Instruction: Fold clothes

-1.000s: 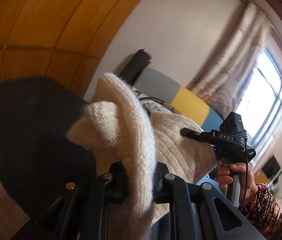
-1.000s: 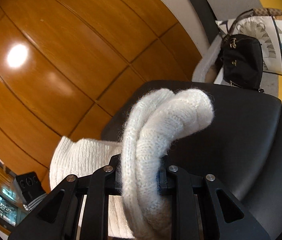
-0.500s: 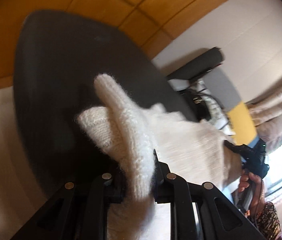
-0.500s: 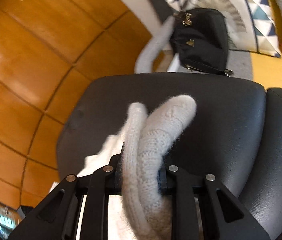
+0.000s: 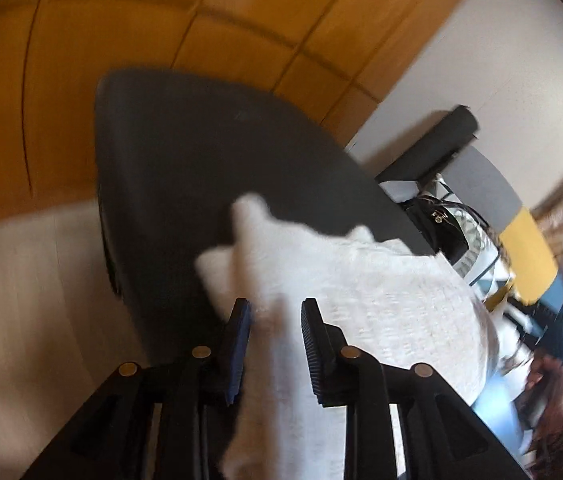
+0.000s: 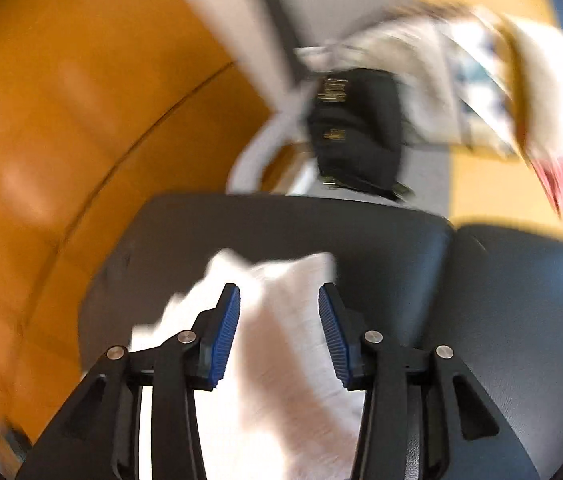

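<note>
A cream knitted sweater [image 5: 361,304] lies on a black leather seat [image 5: 201,184]. My left gripper [image 5: 275,312] is open, its blue-padded fingers [image 5: 239,332] standing on either side of a raised fold of the sweater. In the right wrist view the sweater [image 6: 277,344] lies between the fingers of my right gripper [image 6: 279,308], which is open, pads [image 6: 225,328] apart from the knit. Both views are blurred by motion. The right gripper shows dimly at the far right of the left wrist view [image 5: 557,320].
Orange wooden wall panels [image 5: 121,40] stand behind the black seat [image 6: 361,232]. A black handbag [image 6: 357,148] and patterned cushions [image 6: 461,80] sit on a grey and yellow sofa [image 6: 493,184] beyond. A second black cushion [image 6: 521,320] adjoins on the right.
Both grippers have opened and let go of the sweater's folds. The sweater has come down from the air onto the black seat. Both cameras have tilted downward.
</note>
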Demonstrator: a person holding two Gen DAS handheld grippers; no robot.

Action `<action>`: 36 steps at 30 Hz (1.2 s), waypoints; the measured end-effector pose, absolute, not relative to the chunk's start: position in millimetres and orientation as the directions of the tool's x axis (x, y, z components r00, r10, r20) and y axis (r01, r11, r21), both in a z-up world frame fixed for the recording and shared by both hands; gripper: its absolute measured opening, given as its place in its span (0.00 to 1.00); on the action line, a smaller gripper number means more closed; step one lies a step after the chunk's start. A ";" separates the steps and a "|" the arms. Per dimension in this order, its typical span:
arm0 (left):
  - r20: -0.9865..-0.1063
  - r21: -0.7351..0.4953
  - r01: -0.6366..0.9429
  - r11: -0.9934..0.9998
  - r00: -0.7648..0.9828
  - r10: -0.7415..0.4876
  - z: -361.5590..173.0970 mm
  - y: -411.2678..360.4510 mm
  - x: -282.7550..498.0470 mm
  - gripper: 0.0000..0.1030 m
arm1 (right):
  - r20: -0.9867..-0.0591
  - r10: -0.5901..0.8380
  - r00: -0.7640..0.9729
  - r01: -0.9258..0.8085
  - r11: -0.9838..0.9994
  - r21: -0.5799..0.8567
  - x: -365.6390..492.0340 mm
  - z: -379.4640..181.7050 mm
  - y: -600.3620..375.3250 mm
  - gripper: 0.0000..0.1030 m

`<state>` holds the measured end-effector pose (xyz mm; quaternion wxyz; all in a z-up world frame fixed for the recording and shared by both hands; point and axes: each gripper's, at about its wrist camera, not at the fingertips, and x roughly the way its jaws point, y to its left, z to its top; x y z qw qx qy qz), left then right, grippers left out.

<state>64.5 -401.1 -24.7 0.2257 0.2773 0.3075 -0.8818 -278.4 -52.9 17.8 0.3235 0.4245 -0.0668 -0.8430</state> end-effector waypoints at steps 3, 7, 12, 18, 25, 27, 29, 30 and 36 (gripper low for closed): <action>-0.642 -0.250 0.562 -0.789 -0.706 -0.299 -15.2 -369.5 38.5 0.24 | -0.762 -0.524 -0.380 0.586 -0.774 0.241 -263.2 3.8 -91.2 0.27; -0.692 -0.124 0.562 -0.818 -0.640 -0.335 -28.7 -348.8 14.6 0.24 | -0.816 -0.414 -0.403 0.540 -0.827 0.153 -266.5 -33.9 -103.6 0.27; -0.732 -0.093 0.638 -0.764 -0.564 -0.382 -32.3 -351.3 16.0 0.24 | -0.807 -0.358 -0.470 0.538 -0.841 0.059 -256.3 -19.8 -110.4 0.49; -0.719 -0.093 0.733 -0.674 -0.517 -0.464 -8.7 -353.7 44.9 0.26 | -0.724 -0.402 -0.560 0.590 -0.807 -0.008 -183.5 34.7 -104.7 0.78; -0.701 -0.125 0.748 -0.652 -0.532 -0.475 21.3 -327.9 70.9 0.26 | -0.731 -0.440 -0.522 0.608 -0.793 0.043 -107.3 55.0 -101.1 0.78; -0.702 -0.139 0.728 -0.671 -0.551 -0.451 27.5 -312.2 75.0 0.26 | -0.739 -0.439 -0.510 0.602 -0.796 0.058 -89.9 57.0 -97.0 0.79; -0.699 -0.144 0.700 -0.700 -0.572 -0.429 41.9 -305.3 75.0 0.26 | -0.748 -0.445 -0.492 0.600 -0.796 0.078 -77.9 54.7 -93.3 0.82; -0.697 -0.138 0.685 -0.715 -0.580 -0.421 46.6 -297.9 76.9 0.26 | -0.753 -0.447 -0.483 0.597 -0.797 0.089 -72.4 54.1 -91.4 0.84; -0.706 -0.102 0.617 -0.780 -0.598 -0.380 48.6 -249.5 69.4 0.27 | -0.769 -0.397 -0.502 0.577 -0.815 0.044 -49.4 55.6 -90.7 0.94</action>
